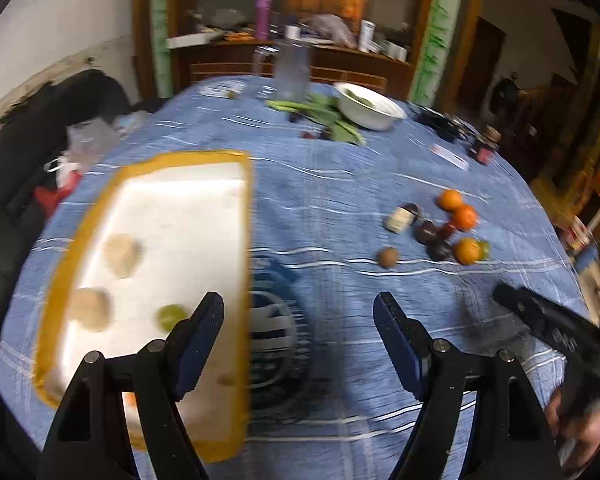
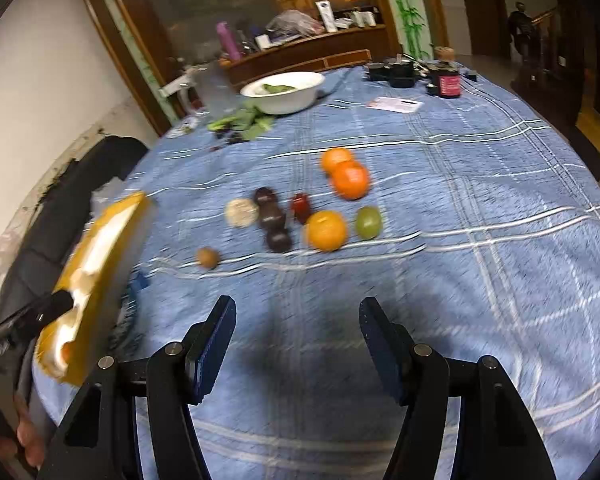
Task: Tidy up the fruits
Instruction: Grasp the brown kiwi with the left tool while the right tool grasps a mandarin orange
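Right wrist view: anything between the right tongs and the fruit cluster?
Nothing visible. The right tongs are open and empty, with only bare blue tablecloth up to the fruit. Nearest pieces are the small brown fruit, a dark plum and an orange.

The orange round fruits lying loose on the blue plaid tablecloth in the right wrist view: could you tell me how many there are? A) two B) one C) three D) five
C: three orange round fruits lie on the blue plaid tablecloth, two touching at the far side and one nearer, beside a green round fruit.
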Tool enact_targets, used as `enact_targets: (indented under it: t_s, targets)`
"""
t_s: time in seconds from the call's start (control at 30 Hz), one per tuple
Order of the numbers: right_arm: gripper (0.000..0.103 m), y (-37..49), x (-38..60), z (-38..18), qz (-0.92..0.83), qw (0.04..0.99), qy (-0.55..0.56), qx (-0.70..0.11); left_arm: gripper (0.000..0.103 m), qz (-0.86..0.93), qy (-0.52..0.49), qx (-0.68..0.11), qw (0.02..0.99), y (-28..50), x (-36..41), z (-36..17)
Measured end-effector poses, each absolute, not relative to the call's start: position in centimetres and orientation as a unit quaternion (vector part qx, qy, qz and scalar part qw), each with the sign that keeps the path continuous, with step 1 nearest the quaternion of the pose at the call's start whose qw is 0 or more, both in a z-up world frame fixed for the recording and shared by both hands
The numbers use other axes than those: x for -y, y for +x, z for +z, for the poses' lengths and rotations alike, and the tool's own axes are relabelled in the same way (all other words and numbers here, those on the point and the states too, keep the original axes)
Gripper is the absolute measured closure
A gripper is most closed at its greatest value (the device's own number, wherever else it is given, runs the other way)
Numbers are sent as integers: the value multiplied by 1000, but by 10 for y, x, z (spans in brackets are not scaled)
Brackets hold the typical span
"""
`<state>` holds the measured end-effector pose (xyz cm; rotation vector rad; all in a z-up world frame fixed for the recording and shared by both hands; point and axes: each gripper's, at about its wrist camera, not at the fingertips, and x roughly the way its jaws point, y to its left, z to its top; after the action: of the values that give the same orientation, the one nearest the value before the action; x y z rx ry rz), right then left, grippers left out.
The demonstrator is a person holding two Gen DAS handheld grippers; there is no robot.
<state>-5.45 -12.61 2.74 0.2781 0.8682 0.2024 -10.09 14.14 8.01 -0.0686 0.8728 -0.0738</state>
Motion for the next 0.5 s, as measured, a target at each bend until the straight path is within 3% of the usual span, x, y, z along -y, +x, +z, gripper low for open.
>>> enact_targets:
  t_s: [0.13,0.2,0.27,0.5]
  targets:
    - [38,-26,139,20,88,889,132,-429,27,-70,-38,-440,895,-76,-117,65]
    - [51,-10,141,17,93,885,136,-435,27,-80,-33,-440,894,-63,-106,58]
    - [56,0,139,14,97,881,133,-443,32,-89,-23,-438,894,-52,-95,51]
    - [56,21,129,0,106,875,131,-454,41,-96,-7,-456,885,-13,-75,23]
